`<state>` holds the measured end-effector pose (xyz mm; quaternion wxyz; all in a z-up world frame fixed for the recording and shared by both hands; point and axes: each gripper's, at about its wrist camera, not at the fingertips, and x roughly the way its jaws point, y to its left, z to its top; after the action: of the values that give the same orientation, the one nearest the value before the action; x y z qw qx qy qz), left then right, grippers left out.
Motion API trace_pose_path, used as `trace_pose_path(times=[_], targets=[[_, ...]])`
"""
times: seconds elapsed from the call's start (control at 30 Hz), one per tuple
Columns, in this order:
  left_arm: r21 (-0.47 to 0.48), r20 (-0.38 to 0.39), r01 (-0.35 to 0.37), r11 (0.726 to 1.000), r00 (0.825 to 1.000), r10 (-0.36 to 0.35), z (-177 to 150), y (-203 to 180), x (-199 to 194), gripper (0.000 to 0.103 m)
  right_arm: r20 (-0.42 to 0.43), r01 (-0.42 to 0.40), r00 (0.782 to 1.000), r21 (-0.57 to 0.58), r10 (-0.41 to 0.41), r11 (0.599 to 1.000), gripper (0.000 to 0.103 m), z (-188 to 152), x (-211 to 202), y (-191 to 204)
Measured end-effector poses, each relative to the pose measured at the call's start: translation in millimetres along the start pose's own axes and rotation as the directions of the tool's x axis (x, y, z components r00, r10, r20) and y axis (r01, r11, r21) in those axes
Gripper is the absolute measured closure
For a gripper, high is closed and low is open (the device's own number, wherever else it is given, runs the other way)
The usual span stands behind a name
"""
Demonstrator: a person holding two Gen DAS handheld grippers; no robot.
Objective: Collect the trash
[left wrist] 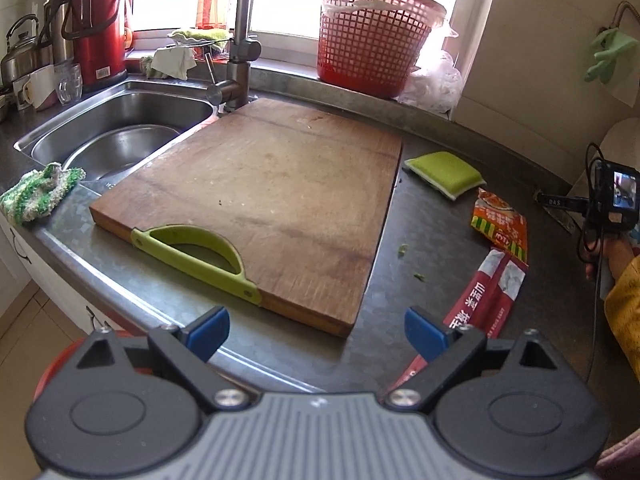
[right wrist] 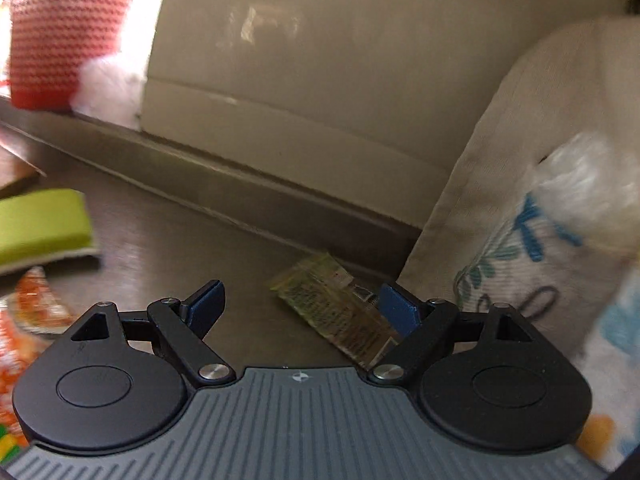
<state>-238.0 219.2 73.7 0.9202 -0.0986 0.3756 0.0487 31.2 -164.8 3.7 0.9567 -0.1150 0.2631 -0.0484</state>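
My left gripper point(left wrist: 316, 334) is open above the counter's front edge, near the corner of the wooden cutting board point(left wrist: 260, 196). To its right lie an orange snack wrapper point(left wrist: 498, 220) and a red and white wrapper point(left wrist: 482, 300) on the dark counter. Small green scraps point(left wrist: 403, 249) lie beside the board. In the right wrist view, my right gripper point(right wrist: 300, 308) is open low over the counter, with a yellowish clear wrapper point(right wrist: 340, 312) lying just ahead, partly under the right finger. The orange snack wrapper point(right wrist: 28, 308) shows at the left edge.
A steel sink point(left wrist: 120, 136) with a tap point(left wrist: 240, 40) lies left of the board. A red mesh basket point(left wrist: 372, 36) stands on the sill. A green sponge point(left wrist: 446, 174) lies right of the board. A cloth bag point(right wrist: 532, 184) stands close on the right. A person's sleeve point(left wrist: 624, 312) shows.
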Motion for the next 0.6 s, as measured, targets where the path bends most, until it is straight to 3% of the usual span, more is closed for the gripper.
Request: trace_pose_path(times=[0.13,0.3,0.33,0.4,0.43,0.47,0.5,0.57,0.6], targets=[[0.003,-0.002,-0.007,1.000,1.000,0.007,4.5,-4.0,2.5,0.009,-0.037,-0.008,0.999,-0.025,0.007,1.000,0.000,-2.6,23.7,10.0],[0.018,0.011,-0.009,1.000,1.000,0.009,13.9,-13.1,5.9,0.009,-0.025,0.008,1.000,-0.032,-0.009,0.999,0.003,-10.7,38.1,7.8],[0.022,0.013,-0.010,1.000,1.000,0.010,16.1,-15.3,7.1,0.009,-0.027,0.009,1.000,-0.023,-0.010,1.000,0.009,-10.9,40.3,5.1],[0.031,0.017,-0.008,0.999,1.000,0.007,20.7,-20.2,9.6,0.009,-0.041,0.005,0.999,0.018,-0.005,1.000,0.032,-10.2,46.3,-3.1],[0.037,0.021,-0.005,0.999,1.000,0.005,22.9,-22.9,10.8,0.009,-0.048,-0.002,0.999,0.039,0.004,0.999,0.054,-9.9,52.8,-10.2],[0.044,0.026,-0.001,0.999,1.000,0.000,25.5,-26.4,11.8,0.009,-0.054,-0.011,0.998,0.060,0.014,0.998,0.066,-10.0,55.7,-15.1],[0.049,0.031,0.003,0.999,1.000,-0.004,27.7,-29.1,12.6,0.009,-0.057,-0.017,0.998,0.071,0.021,0.997,0.068,-8.7,59.3,-20.1],[0.062,0.041,0.009,0.998,0.999,-0.012,33.3,-36.3,15.1,0.009,-0.055,-0.020,0.998,0.081,0.025,0.997,0.092,-10.5,63.3,-23.2],[0.070,0.047,0.015,0.997,0.999,-0.018,36.4,-40.6,16.8,0.009,-0.055,-0.019,0.998,0.084,0.024,0.996,0.097,-11.1,64.2,-24.4]])
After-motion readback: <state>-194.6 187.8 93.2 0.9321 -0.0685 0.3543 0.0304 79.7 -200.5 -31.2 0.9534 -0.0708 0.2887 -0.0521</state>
